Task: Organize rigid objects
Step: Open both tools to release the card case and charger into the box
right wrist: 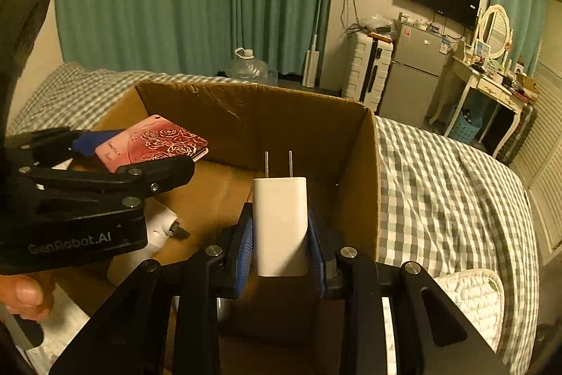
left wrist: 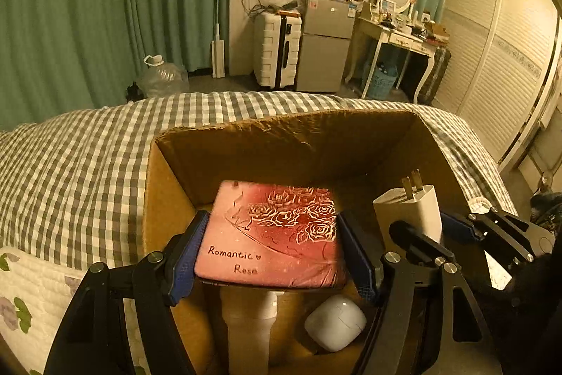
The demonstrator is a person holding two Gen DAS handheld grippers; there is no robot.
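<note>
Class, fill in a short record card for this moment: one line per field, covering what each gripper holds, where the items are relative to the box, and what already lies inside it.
Left gripper: jaws shut on the pink rose-print case, held flat over the cardboard box
Right gripper: jaws shut on the white charger, prongs pointing away
Already in box: white earbud case, white bottle
Box rests on: checked bedspread

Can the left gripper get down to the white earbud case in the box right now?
Probably not yet. The left gripper is shut on the pink Romantic Rose box, held directly above the white earbud case on the floor of the cardboard box. It would have to set that down first.
</note>
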